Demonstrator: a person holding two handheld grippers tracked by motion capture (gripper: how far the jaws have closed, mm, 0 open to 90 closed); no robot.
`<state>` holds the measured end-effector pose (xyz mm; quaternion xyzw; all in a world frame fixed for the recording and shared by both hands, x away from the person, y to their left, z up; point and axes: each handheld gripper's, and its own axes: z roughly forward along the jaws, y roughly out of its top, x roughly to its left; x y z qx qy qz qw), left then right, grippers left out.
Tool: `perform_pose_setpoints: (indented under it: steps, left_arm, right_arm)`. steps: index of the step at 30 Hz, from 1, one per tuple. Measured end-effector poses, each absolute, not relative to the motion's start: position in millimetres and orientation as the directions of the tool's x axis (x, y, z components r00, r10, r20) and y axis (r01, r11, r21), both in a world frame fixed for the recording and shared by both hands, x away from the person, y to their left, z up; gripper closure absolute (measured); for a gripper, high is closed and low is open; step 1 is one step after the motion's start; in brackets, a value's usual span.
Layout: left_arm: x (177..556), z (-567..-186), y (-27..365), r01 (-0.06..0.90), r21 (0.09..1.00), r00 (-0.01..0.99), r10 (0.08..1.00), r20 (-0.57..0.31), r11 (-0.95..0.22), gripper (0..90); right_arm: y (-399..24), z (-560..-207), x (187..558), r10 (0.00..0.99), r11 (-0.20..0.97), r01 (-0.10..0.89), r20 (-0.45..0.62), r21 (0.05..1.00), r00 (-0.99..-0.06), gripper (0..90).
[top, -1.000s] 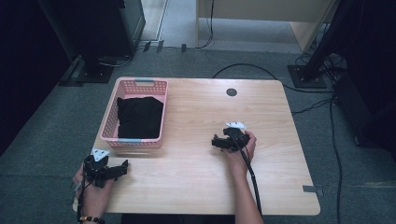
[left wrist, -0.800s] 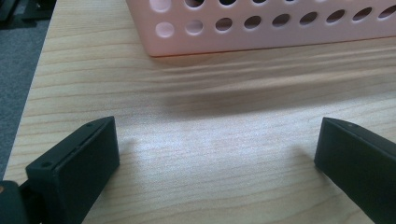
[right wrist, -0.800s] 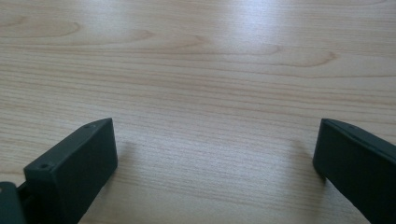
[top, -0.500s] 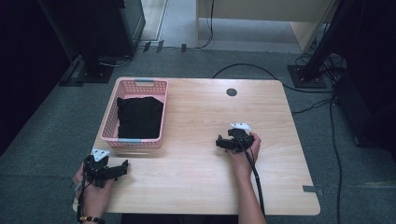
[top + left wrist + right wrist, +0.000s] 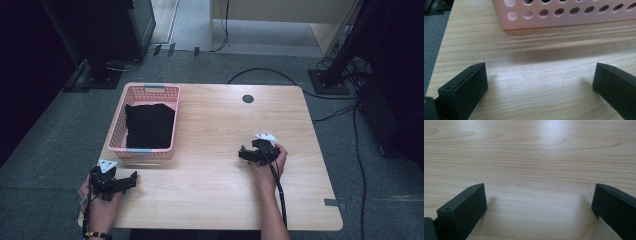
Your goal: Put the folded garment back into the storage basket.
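Observation:
A pink perforated basket [image 5: 120, 129] stands at the table's left and holds a black cloth [image 5: 150, 125]. My left gripper [image 5: 131, 178] rests low at the front left corner of the table, open, with nothing between its jaws; the basket's wall [image 5: 564, 15] fills the top of the left gripper view just ahead. My right gripper [image 5: 243, 153] sits right of centre, held by a hand, pointing left. It is open over bare wood [image 5: 534, 170] and holds nothing.
The wooden table [image 5: 215, 200] has a dark round cable hole [image 5: 248, 98] near its far edge. A black cable runs from the right gripper along the forearm. Dark stands and cables sit on the grey floor around the table.
The right gripper has drifted a little to the right and toward the person. The left gripper has stayed put.

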<state>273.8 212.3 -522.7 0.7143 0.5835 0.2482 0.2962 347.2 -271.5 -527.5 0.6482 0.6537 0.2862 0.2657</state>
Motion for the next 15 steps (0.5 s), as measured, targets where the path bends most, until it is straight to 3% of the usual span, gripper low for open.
perform_pose_setpoints:
  steps: [15]
  left_arm:
    - [273.4, -522.7, 210.7, 0.688, 0.713, 0.181, 0.983, 0.009, -0.133, 0.0]
  right_arm:
    - [-287.4, -527.6, 339.8, 1.0, -0.019, 0.695, 0.025, 0.718, 0.001, 0.0]
